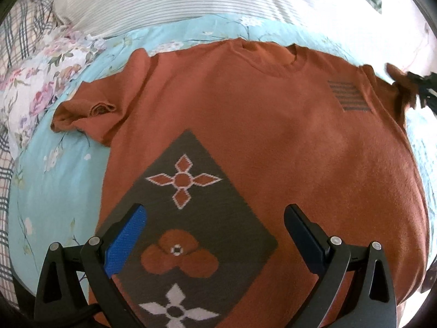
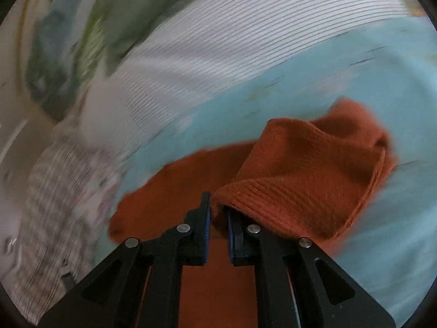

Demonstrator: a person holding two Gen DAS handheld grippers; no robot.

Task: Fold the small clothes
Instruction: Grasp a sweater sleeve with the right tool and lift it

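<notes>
Right jaws: the right gripper (image 2: 218, 214) is clamped narrow on the ribbed cuff of the sweater's sleeve (image 2: 306, 175); the cloth bunches up just beyond the pads and drapes off to the right of them.
Left jaws: the left gripper (image 1: 215, 218) stands wide, nothing between its fingers; a blue pad (image 1: 125, 242) faces inward on one finger.
Below the left jaws: the grey patterned panel (image 1: 199, 218) of the sweater (image 1: 273, 136), with a rust four-petal flower ahead of the jaws, a rounded rust bloom between them and a white flower nearer the camera.
Sweater: rust-orange knit, spread front-up on the bed, collar far ahead of the left jaws, a block of dark stripes (image 1: 349, 95) on the chest to the right.
Other sleeve: (image 1: 90, 109) lies crumpled, ahead and left of the left jaws.
Only in the left view: the whole garment, and at the far right edge the right gripper, blurred, at the sleeve end.
Only in the right view: the pinch itself and the cuff's ribbing; the background is smeared.
Bed: a pale blue floral sheet (image 1: 54, 177) under the sweater; a white striped cover (image 1: 177, 0) farther out.
</notes>
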